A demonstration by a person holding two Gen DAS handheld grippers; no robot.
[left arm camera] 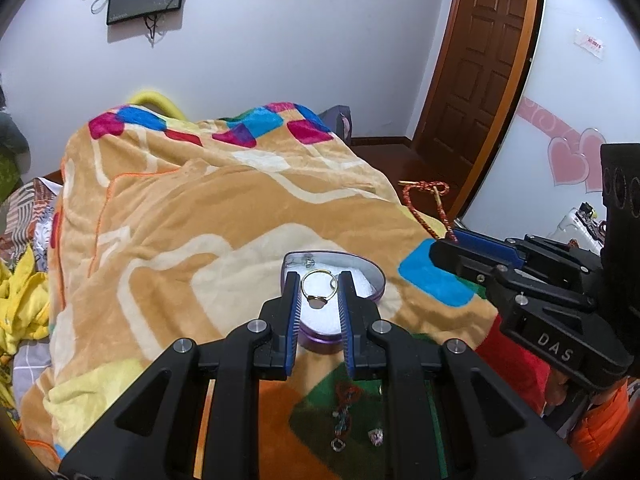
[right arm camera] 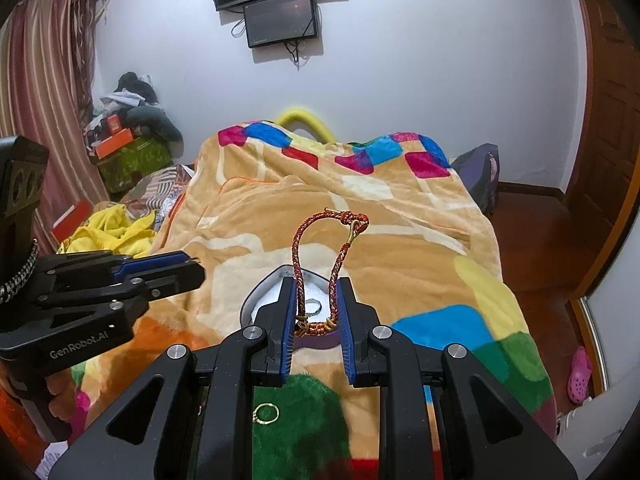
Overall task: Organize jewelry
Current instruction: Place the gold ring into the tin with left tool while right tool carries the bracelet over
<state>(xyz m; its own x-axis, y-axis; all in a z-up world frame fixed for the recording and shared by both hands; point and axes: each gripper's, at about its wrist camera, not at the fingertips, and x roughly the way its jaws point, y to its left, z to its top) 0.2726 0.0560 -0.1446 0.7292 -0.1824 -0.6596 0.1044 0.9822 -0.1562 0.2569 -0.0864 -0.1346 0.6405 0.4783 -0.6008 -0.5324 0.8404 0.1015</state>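
Patterned fleece blanket (left arm camera: 224, 216) covers the bed. Heart-shaped purple-rimmed jewelry box (left arm camera: 370, 280) sits open on it, white lining up, a small silver ring (right arm camera: 313, 306) inside. Left gripper (left arm camera: 319, 292) clamps a gold ring (left arm camera: 319, 288) between its blue pads, held over the box. Right gripper (right arm camera: 316, 300) is clenched on a red-gold braided bracelet (right arm camera: 320, 248), loop standing above the pads, also over the box. 1 more gold ring (right arm camera: 266, 414) and a beaded chain (left arm camera: 343, 412) lie loose on the blanket, near edge.
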